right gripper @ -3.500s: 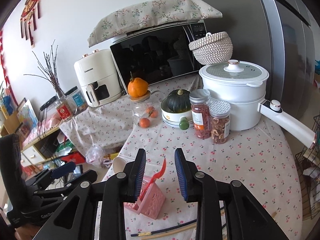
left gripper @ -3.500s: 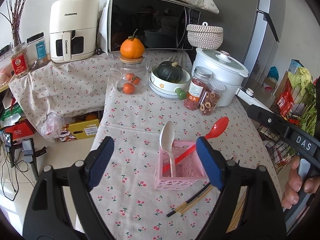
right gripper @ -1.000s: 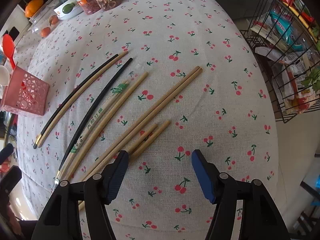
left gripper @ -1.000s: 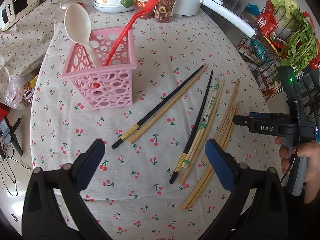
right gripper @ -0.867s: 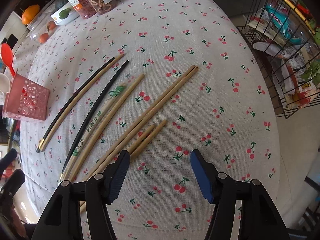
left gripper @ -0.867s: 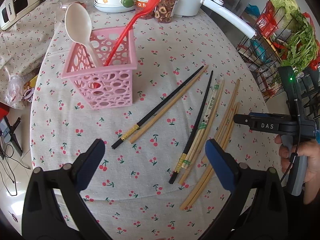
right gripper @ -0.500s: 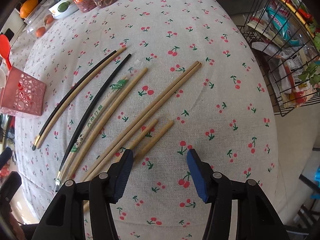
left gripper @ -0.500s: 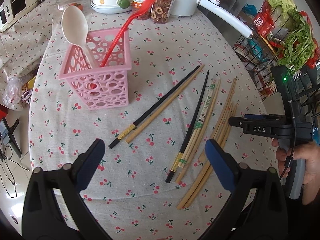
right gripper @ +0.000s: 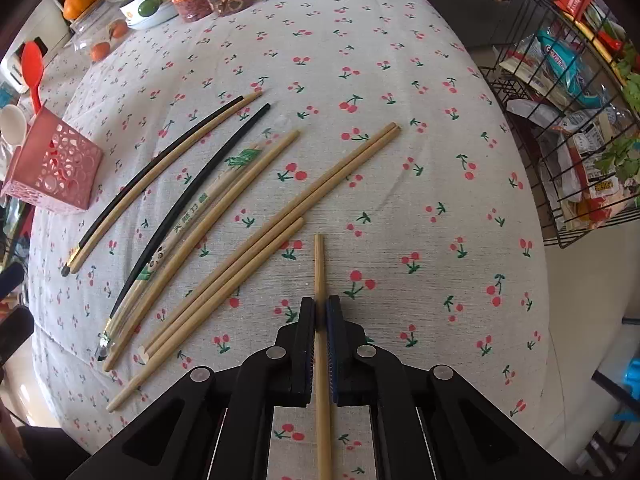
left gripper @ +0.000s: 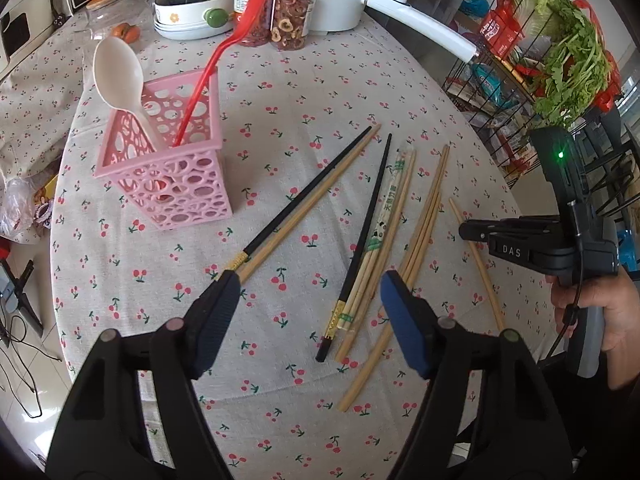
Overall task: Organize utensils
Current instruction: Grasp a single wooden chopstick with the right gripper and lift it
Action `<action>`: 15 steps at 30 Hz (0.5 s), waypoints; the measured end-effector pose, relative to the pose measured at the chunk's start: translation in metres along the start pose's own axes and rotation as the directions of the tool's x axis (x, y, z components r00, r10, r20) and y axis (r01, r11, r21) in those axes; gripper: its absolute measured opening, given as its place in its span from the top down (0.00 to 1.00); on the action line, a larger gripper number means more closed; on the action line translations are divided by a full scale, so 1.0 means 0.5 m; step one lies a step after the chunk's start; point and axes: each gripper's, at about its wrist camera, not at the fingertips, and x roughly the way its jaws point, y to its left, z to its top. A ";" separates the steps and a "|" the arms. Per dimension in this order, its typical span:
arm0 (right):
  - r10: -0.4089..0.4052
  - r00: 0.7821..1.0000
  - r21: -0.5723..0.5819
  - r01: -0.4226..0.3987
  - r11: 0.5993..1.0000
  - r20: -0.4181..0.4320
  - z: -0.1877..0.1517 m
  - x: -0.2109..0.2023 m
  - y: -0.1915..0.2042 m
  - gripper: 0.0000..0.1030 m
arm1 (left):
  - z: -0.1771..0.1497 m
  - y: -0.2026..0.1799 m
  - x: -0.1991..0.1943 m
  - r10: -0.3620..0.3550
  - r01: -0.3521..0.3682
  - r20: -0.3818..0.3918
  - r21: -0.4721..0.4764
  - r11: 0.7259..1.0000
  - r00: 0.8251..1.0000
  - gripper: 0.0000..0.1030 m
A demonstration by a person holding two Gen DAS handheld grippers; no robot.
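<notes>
Now, step in hand: one bamboo chopstick (right gripper: 319, 264) taken up for transfer to the pink basket (left gripper: 168, 176).
Right gripper (right gripper: 320, 320): jaws pressed together, pinching the chopstick part-way along its length; the shaft ran forward past the jaws and back under the body.
Left gripper (left gripper: 308, 320): jaws spread wide, nothing between them, hovering above the near ends of the loose chopsticks (left gripper: 384, 232).
Task things: loose chopsticks, wooden and black, lay fanned on the cherry-print counter (right gripper: 420, 80); basket stood well to their left, holding a white spoon (left gripper: 120, 72) and a red spoon (left gripper: 224, 56).
Lift: judged best to raise straight up, so the free end clears the neighbouring sticks without dragging them.
Carry: the grip looked off-centre; the stick may pivot in the jaws, so move slowly.
Insertion: tilt tip-down over the basket mouth, aim at a free corner away from the spoons, release only once the tip is inside.
Risk: the light basket could tip if nudged.
</notes>
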 end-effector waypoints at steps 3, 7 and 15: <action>0.038 0.999 0.022 -0.039 0.999 0.034 0.001 -0.021 -0.029 0.95 | 0.006 -0.031 0.008 0.010 -0.010 -0.007 0.063 0.998 1.000 0.52; 0.083 0.994 0.053 -0.087 0.995 0.070 0.009 -0.048 -0.078 0.95 | 0.029 -0.077 0.035 0.004 -0.001 -0.027 0.108 0.994 1.000 0.65; 0.142 0.986 0.136 -0.154 0.979 0.090 0.011 -0.056 -0.184 0.95 | 0.122 -0.185 0.142 -0.054 0.072 -0.117 0.158 0.985 0.992 0.90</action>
